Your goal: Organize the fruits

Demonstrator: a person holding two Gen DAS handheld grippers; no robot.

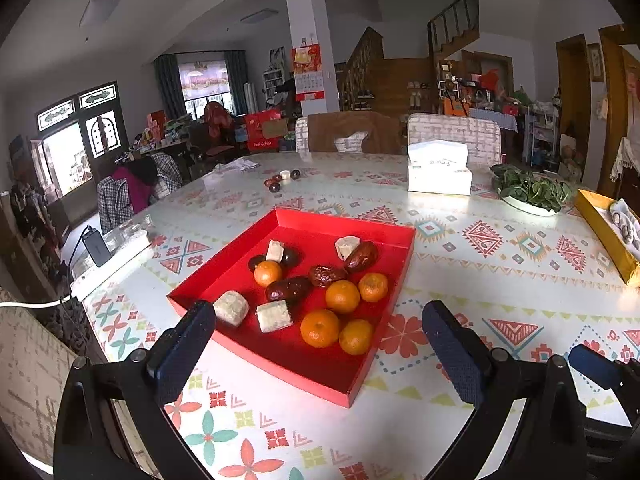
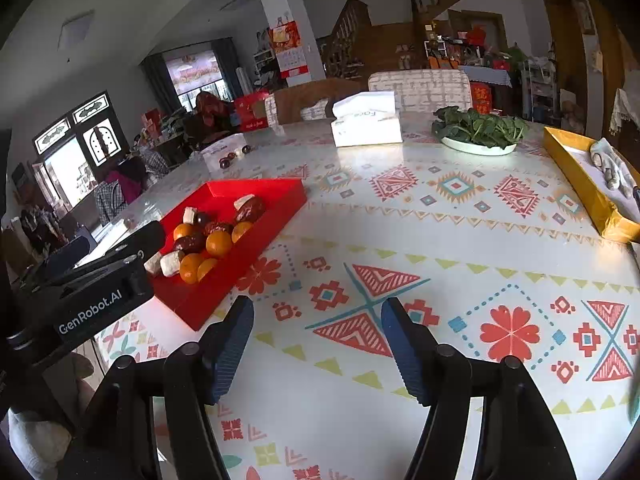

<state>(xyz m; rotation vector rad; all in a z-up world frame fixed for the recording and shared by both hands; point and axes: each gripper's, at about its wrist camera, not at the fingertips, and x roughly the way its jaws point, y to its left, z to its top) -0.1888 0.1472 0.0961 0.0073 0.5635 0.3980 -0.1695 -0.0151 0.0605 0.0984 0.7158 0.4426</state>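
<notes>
Fruits in the red tray (image 1: 372,236), both grippers standing apart and empty.

We find five mandarins (image 1: 342,296), dark red dates (image 1: 361,256) and pale cake squares (image 1: 273,315) loose together in the tray, which rests on the patterned tablecloth (image 1: 500,264). In the left wrist view the left gripper (image 1: 318,336) has its jaws wide apart, the tray's near corner between them, the pads touching nothing. In the right wrist view the right gripper (image 2: 318,338) is apart over bare cloth, with the tray at ten o'clock. We note a tissue box (image 2: 366,124) at twelve, a plate of greens (image 2: 478,128) at one and a yellow tray (image 2: 580,184) at two.
</notes>
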